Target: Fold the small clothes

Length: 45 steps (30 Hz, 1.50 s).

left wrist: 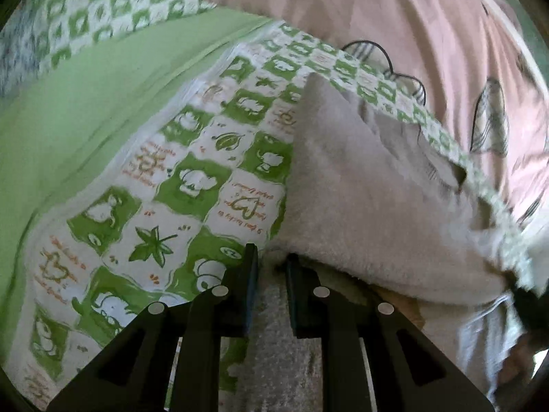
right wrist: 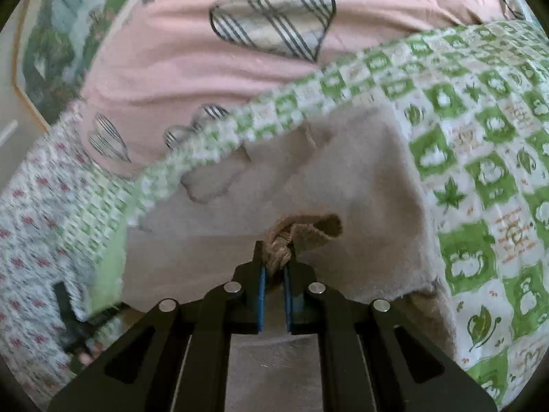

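A small grey-beige fleece garment (left wrist: 370,185) lies on a green-and-white patterned bedsheet (left wrist: 192,171). My left gripper (left wrist: 271,261) is shut on the garment's near edge, with fabric bunched between the fingers. In the right wrist view the same garment (right wrist: 343,178) spreads ahead. My right gripper (right wrist: 274,257) is shut on a bunched brown fold of its edge (right wrist: 302,230), lifted slightly off the cloth. The far end of the garment is rumpled near the sheet's edge.
A pink quilt with plaid hearts (right wrist: 212,68) lies beyond the garment, also in the left wrist view (left wrist: 394,17). A plain green band of sheet (left wrist: 103,103) runs at left. A floral-print cloth (right wrist: 31,240) lies at the left of the right view.
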Motion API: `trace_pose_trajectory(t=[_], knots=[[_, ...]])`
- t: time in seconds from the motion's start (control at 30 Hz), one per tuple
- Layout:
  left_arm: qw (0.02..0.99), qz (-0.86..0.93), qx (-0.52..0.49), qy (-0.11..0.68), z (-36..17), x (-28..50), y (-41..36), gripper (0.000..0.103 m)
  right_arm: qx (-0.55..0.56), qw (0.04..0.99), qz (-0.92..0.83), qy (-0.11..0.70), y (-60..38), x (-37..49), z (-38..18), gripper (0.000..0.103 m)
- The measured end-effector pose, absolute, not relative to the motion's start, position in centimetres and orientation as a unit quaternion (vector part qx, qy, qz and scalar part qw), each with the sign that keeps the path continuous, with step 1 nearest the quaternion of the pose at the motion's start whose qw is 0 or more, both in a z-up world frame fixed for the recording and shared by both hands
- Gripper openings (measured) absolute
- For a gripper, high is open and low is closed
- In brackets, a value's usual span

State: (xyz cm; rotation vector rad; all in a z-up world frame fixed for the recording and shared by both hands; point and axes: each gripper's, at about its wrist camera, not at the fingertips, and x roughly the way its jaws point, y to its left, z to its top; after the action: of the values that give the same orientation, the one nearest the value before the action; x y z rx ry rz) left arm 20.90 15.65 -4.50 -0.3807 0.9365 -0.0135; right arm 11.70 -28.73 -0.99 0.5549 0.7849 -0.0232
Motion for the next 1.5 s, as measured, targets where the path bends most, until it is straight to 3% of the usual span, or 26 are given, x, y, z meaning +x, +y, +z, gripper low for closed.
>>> trace_pose_trajectory(t=[0.33,0.47,0.6,0.67,0.77,0.97,1.1,1.23,1.5], knots=[[0.874,-0.012,-0.167,0.455,-4.7,21.0,15.4,0.017,0.225,0.874,-0.077,0.423,-28.8,10.8,-1.6,0.014],[0.877,-0.006,-0.149,0.457,-4.6,20.9,14.8,0.017,0.190,0.902,-0.086,0.379,-26.9,10.0,1.9,0.015],[0.878,-0.003,-0.133,0.460,-4.4,20.8,14.5,0.018,0.198,0.887,-0.030,0.417,-25.8,12.3,0.2,0.034],[0.877,-0.005,-0.129,0.463,-4.3,20.4,14.8,0.019,0.200,0.866,-0.057,0.454,-26.7,12.7,-1.6,0.033],[0.879,-0.001,-0.116,0.463,-3.9,19.0,15.4,0.020,0.219,0.865,-0.068,0.447,-28.4,10.5,-1.1,0.030],[0.880,-0.024,-0.093,0.466,-2.7,13.7,16.2,0.019,0.212,0.886,-0.080,0.406,-29.2,2.6,3.4,0.042],[0.870,-0.059,-0.090,0.481,-2.6,8.9,16.4,0.024,0.217,0.886,-0.070,0.403,-29.2,-2.2,3.8,0.051],[0.855,-0.088,-0.106,0.500,-3.1,3.7,16.8,0.031,0.235,0.881,-0.065,0.407,-28.7,-6.3,3.0,0.051],[0.835,-0.134,-0.125,0.518,-5.2,-5.1,16.0,0.036,0.261,0.865,-0.017,0.429,-27.4,-13.5,1.8,0.051]])
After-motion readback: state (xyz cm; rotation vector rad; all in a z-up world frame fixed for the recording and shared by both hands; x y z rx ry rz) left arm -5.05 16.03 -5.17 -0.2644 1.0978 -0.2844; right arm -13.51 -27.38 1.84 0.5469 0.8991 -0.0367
